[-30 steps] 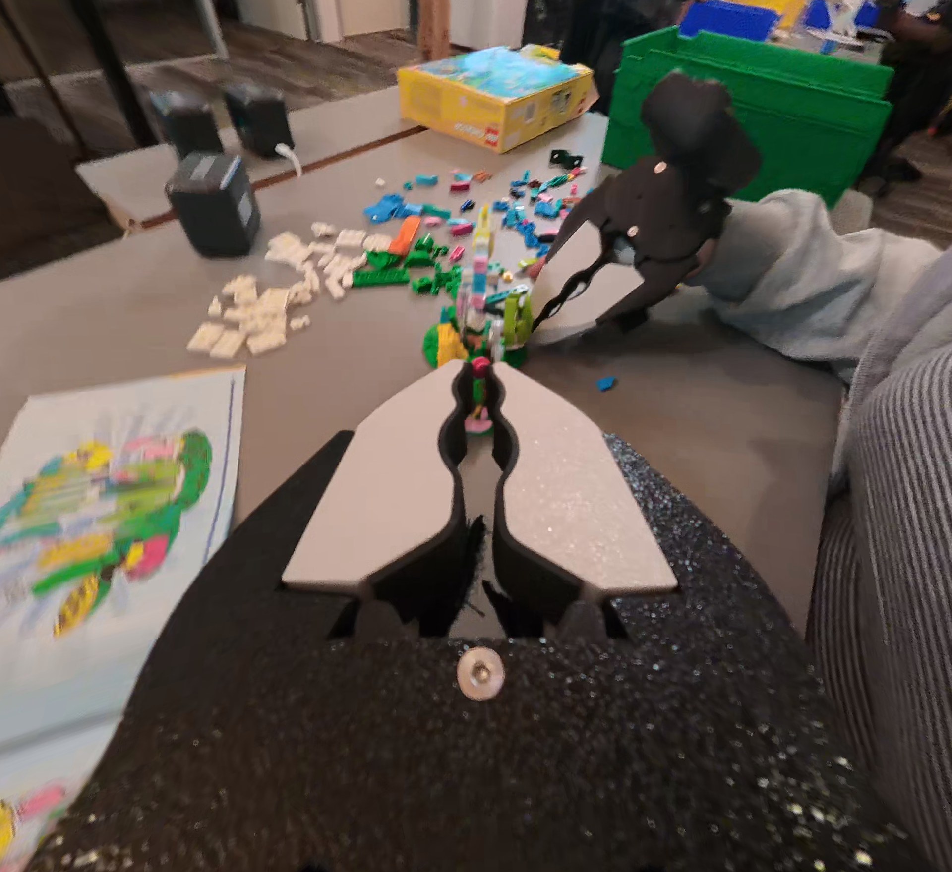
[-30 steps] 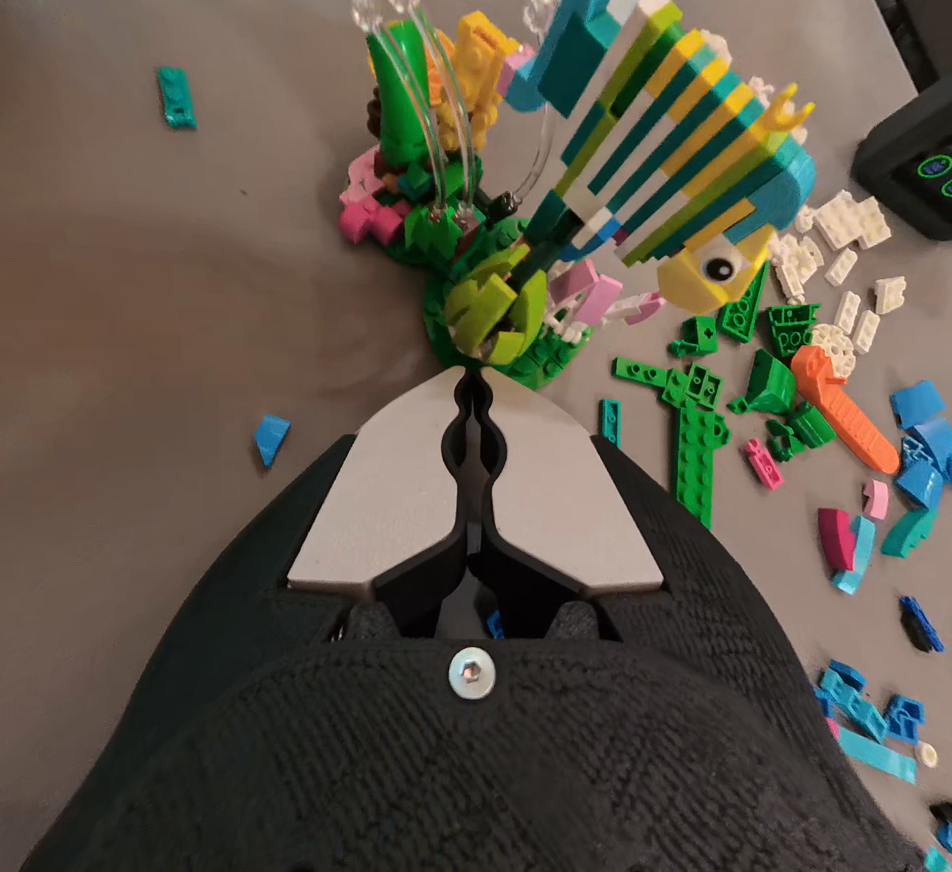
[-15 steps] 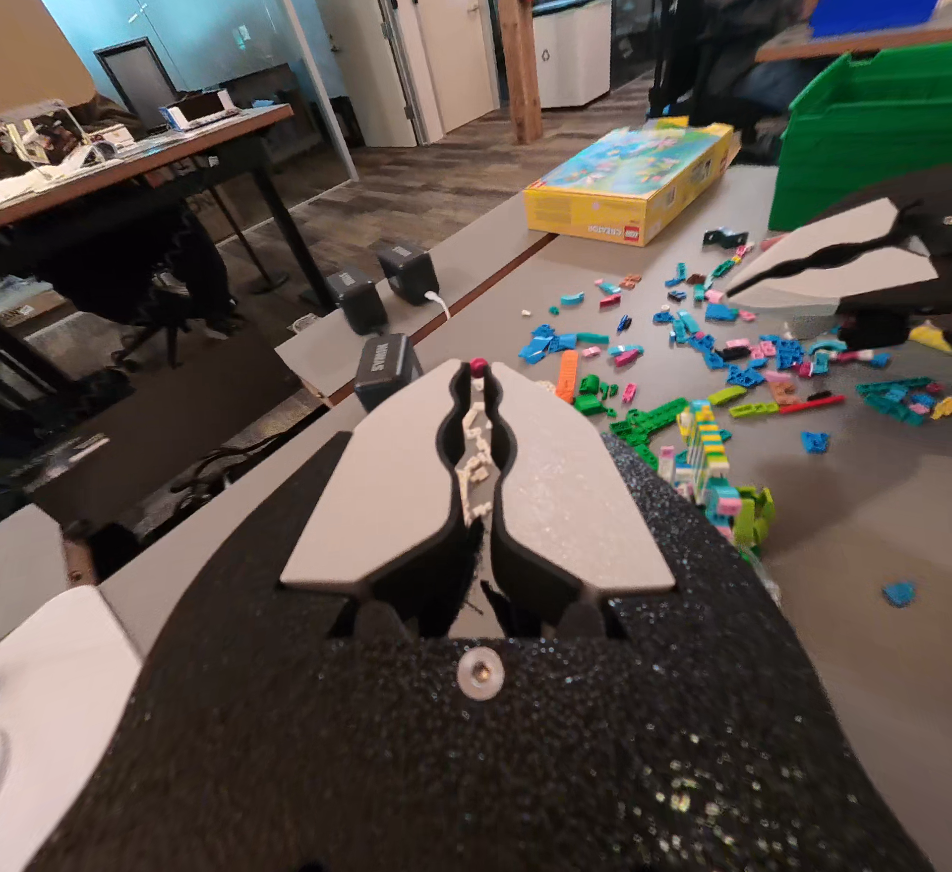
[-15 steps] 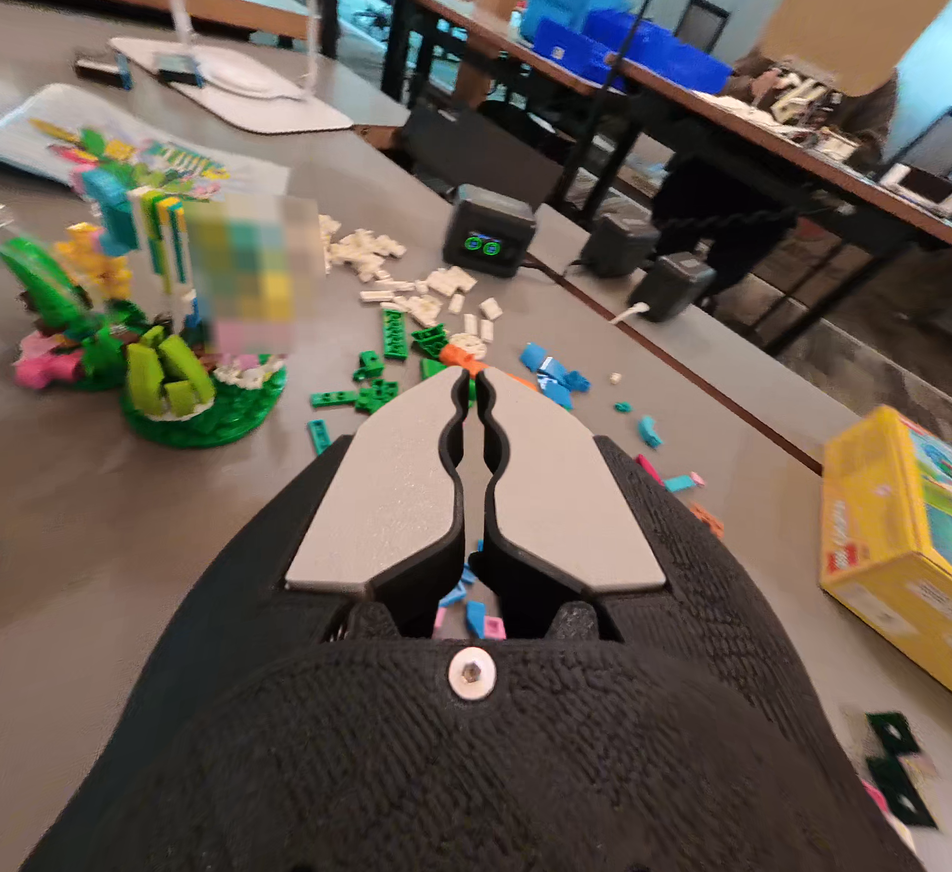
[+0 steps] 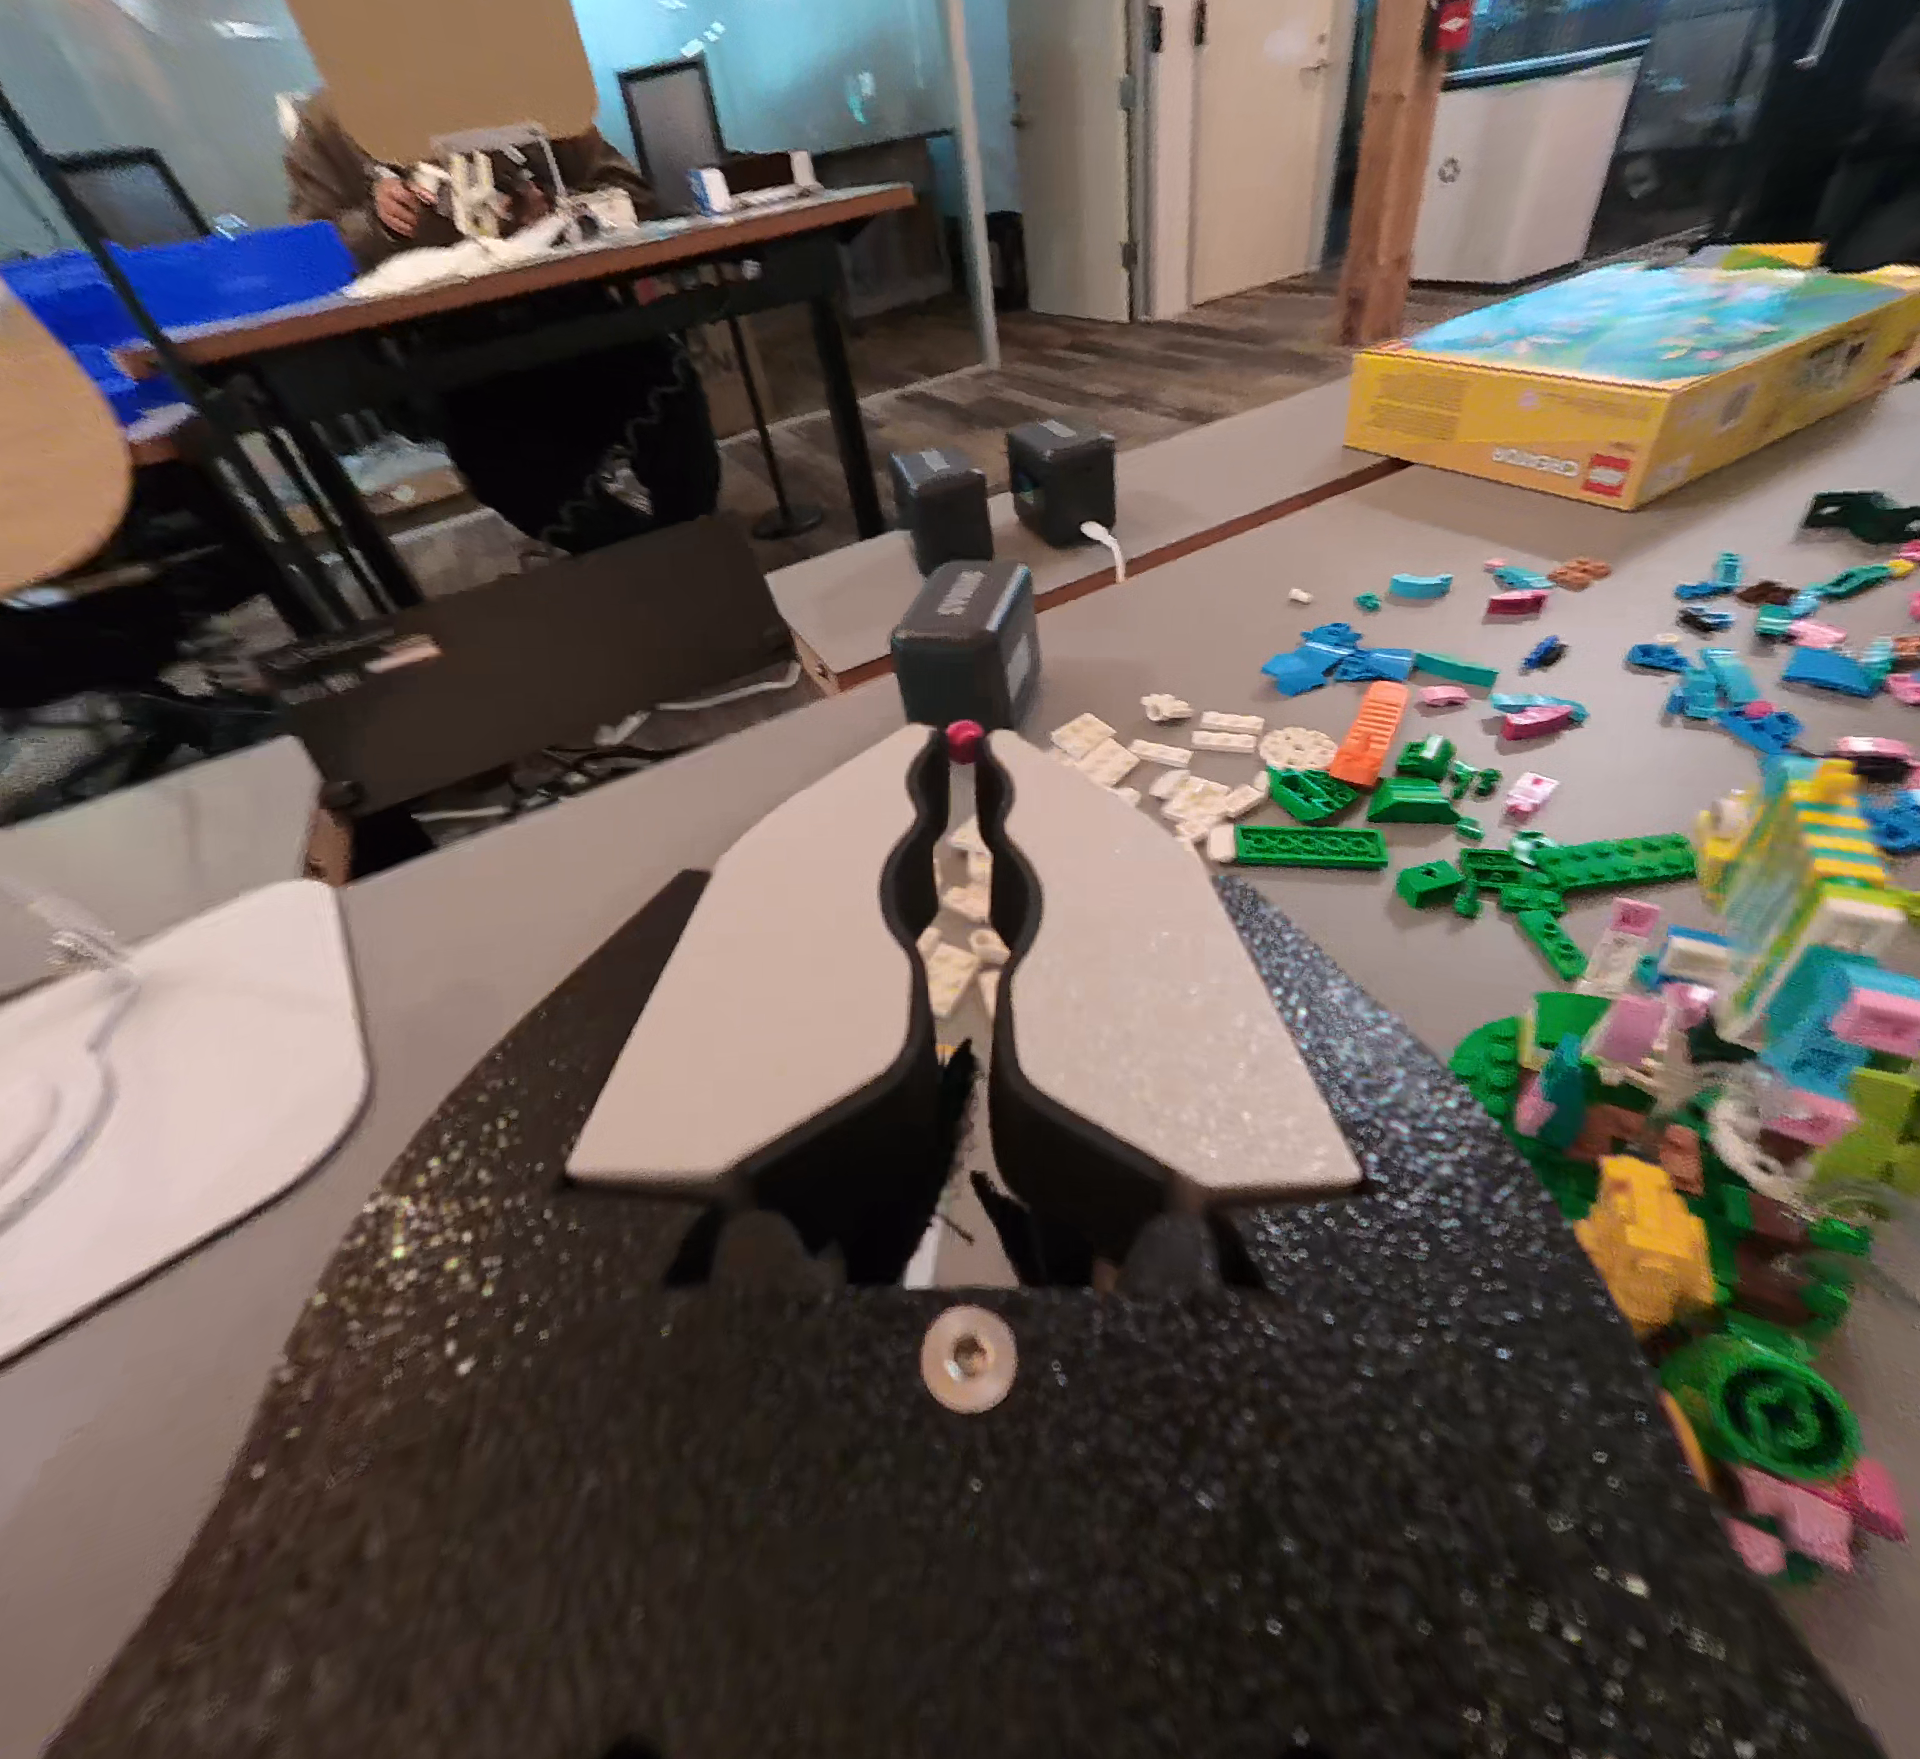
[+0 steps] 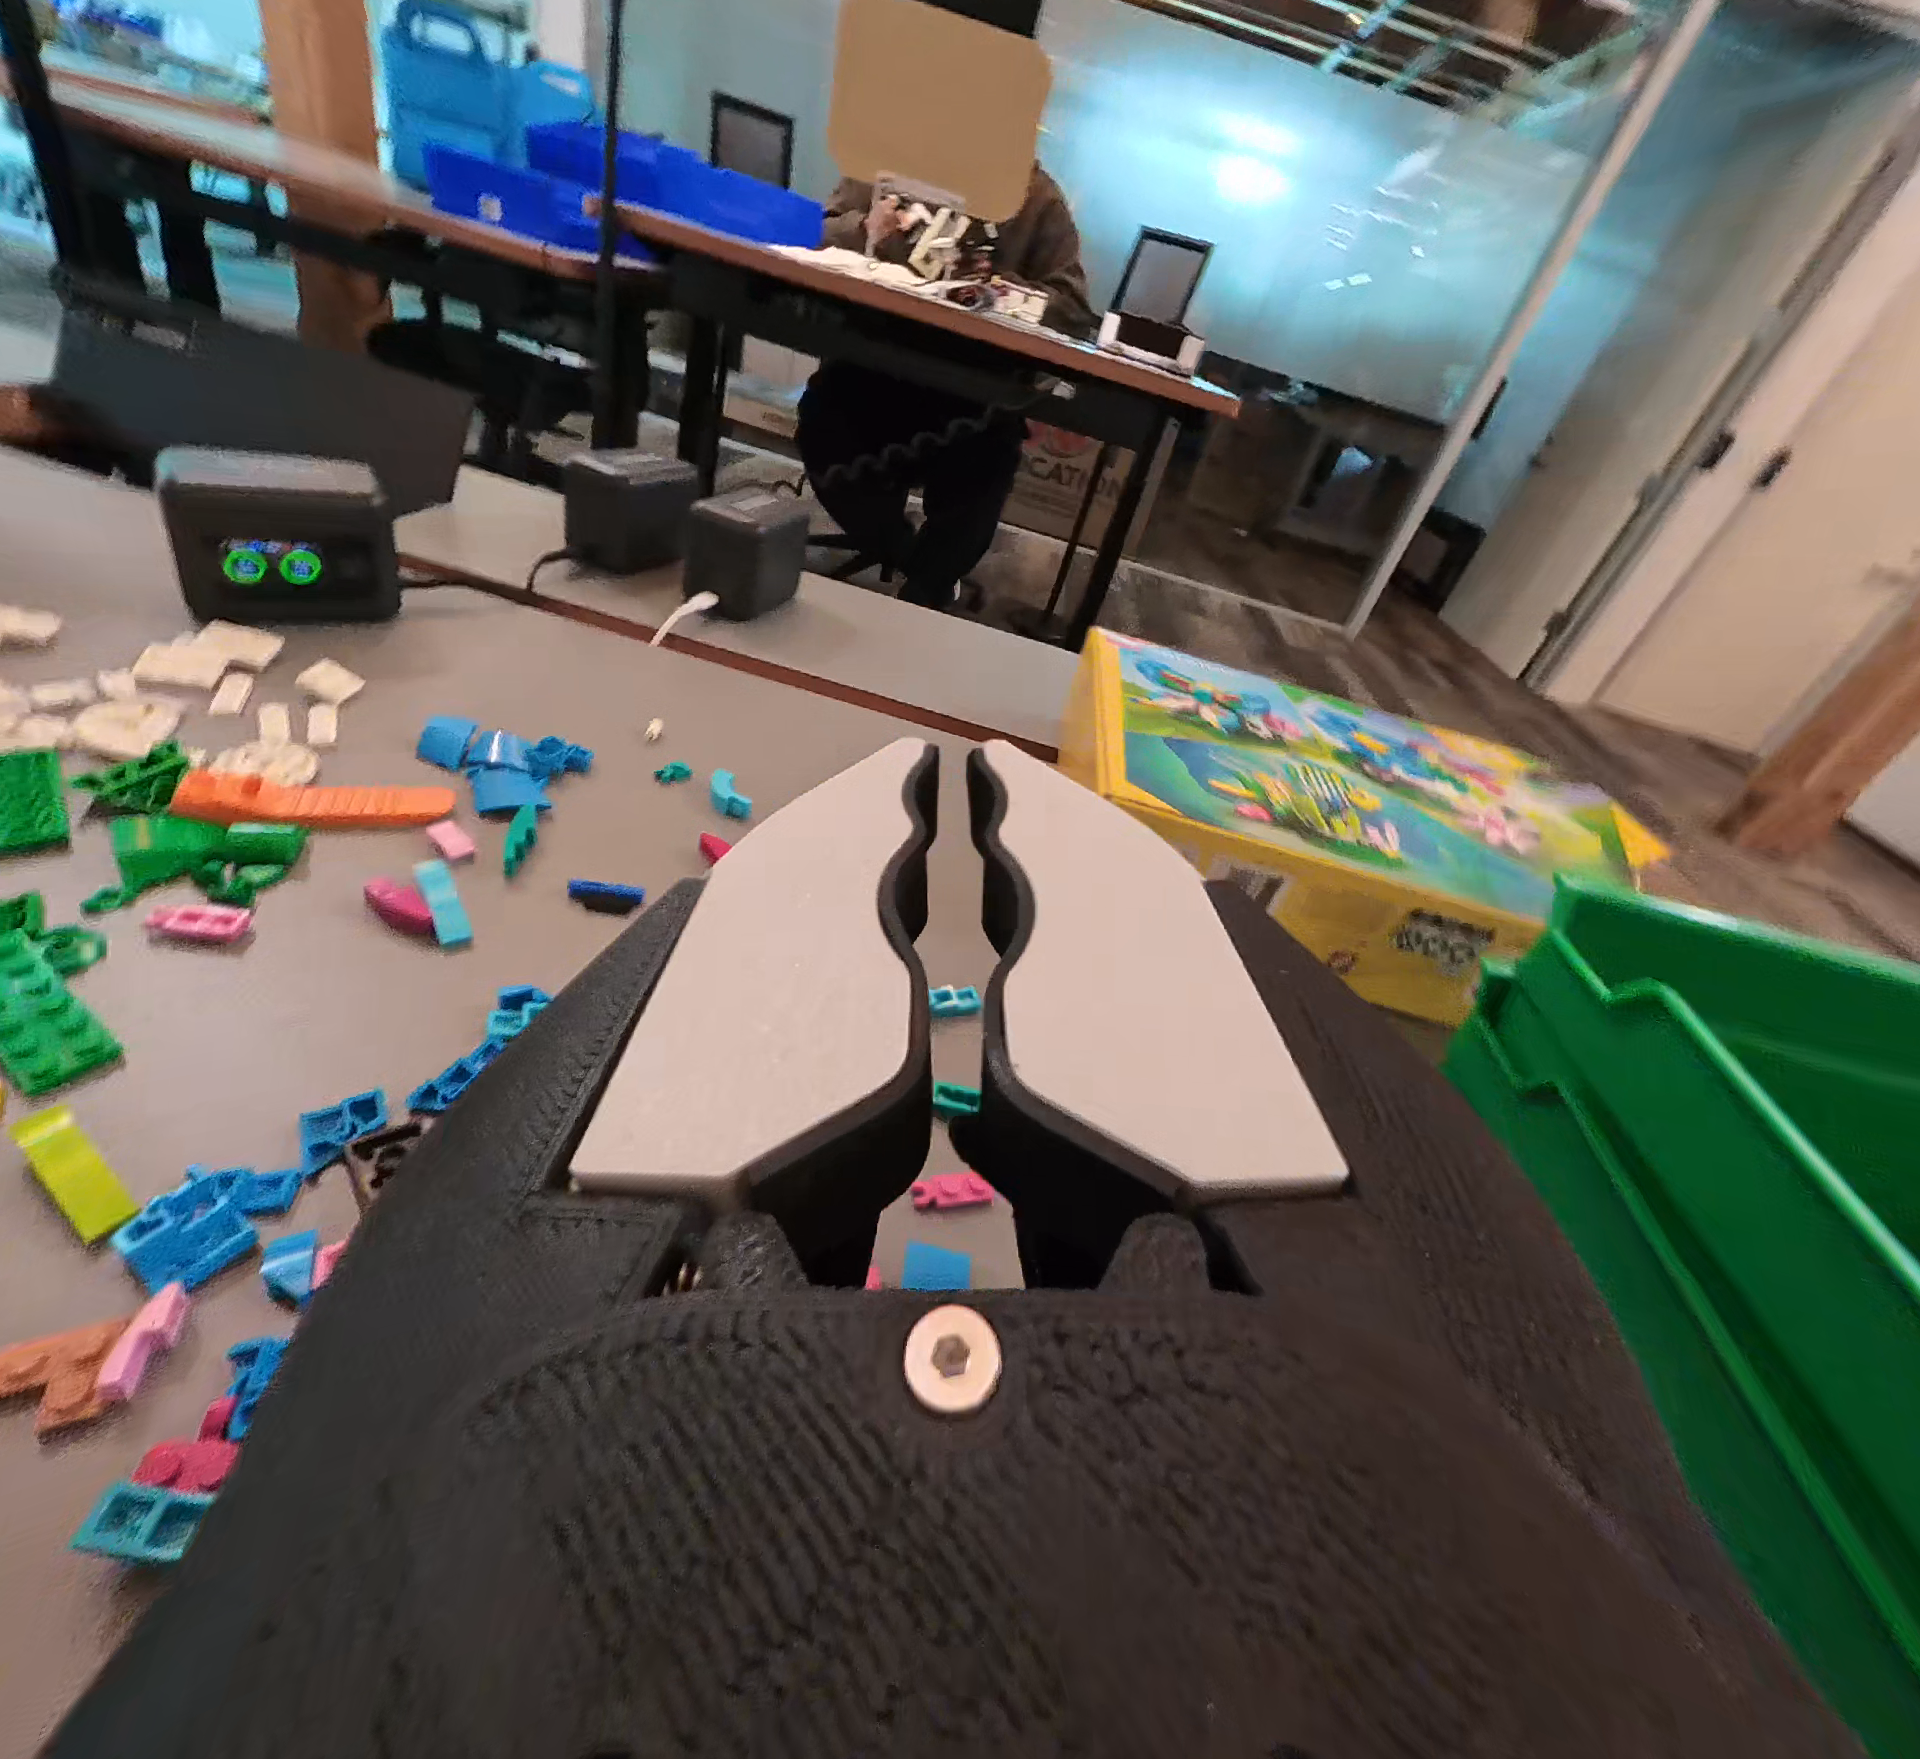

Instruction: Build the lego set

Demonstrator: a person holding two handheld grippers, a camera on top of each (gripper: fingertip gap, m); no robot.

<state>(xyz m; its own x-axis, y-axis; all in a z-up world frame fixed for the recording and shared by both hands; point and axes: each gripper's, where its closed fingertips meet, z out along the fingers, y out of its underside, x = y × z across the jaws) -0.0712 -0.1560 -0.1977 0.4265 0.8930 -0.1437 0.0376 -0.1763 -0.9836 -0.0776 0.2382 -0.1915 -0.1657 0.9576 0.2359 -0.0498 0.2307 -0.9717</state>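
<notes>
My left gripper [image 5: 963,745] is shut on a small dark red stud held at its tips, above the grey table. The part-built lego model [image 5: 1766,1034], a striped fish over green, pink and yellow plants, stands low to the right of it. My right gripper [image 6: 951,755] is shut with a thin slit between the fingers and holds nothing. It hovers over loose bricks, pointing at the yellow lego box [image 6: 1351,826]. Loose white [image 5: 1174,764], green [image 5: 1507,878] and blue bricks [image 6: 197,1221] and an orange brick separator [image 6: 312,800] lie scattered on the table.
A green bin [image 6: 1714,1138] stands right of my right gripper. A black device [image 5: 966,660] sits at the table's far edge, two more behind it. A white lamp base [image 5: 156,1086] lies left. A person sits at a far desk [image 6: 935,327].
Both grippers lifted and swung away from the model. The left still holds the red stud, with the model now at its right. The right turned toward the box and bin, and the model left its view.
</notes>
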